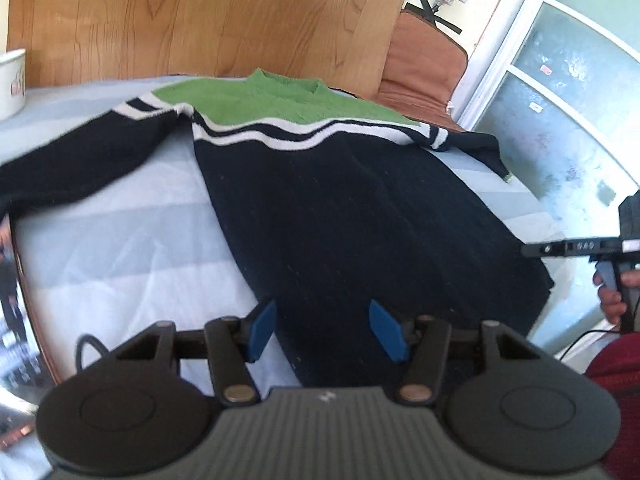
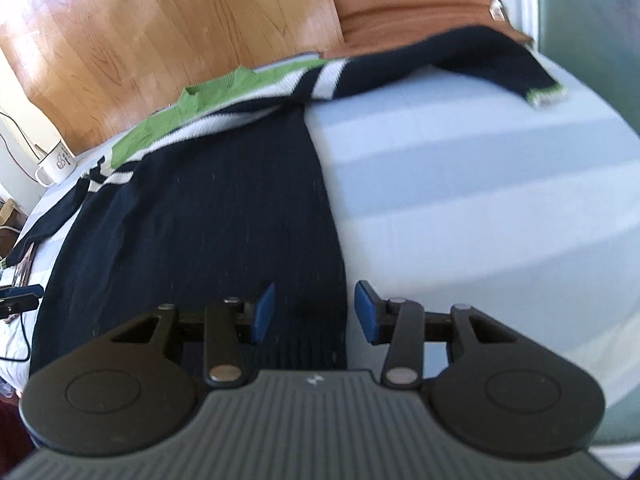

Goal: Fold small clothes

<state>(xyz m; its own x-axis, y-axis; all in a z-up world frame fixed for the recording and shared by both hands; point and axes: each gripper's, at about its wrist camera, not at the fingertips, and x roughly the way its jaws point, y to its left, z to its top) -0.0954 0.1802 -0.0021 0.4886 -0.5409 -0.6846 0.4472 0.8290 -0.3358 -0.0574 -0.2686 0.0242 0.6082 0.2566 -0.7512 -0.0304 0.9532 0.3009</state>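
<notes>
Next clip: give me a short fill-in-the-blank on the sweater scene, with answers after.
1. The sweater has a ____ yoke above white stripes.
2. It lies spread flat on a pale blue ____ surface.
3. The left gripper has its fingers ____, near the hem.
4. A white ____ stands near one sleeve.

Answers: green; striped; open; mug

Black left gripper (image 1: pixel 322 330), blue jaws (silver pivot screws); maroon sleeve (image 1: pixel 618 364).

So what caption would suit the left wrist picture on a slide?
Open left tool poised over the hem of a navy-and-green sweater spread flat on a pale blue bed.
</notes>
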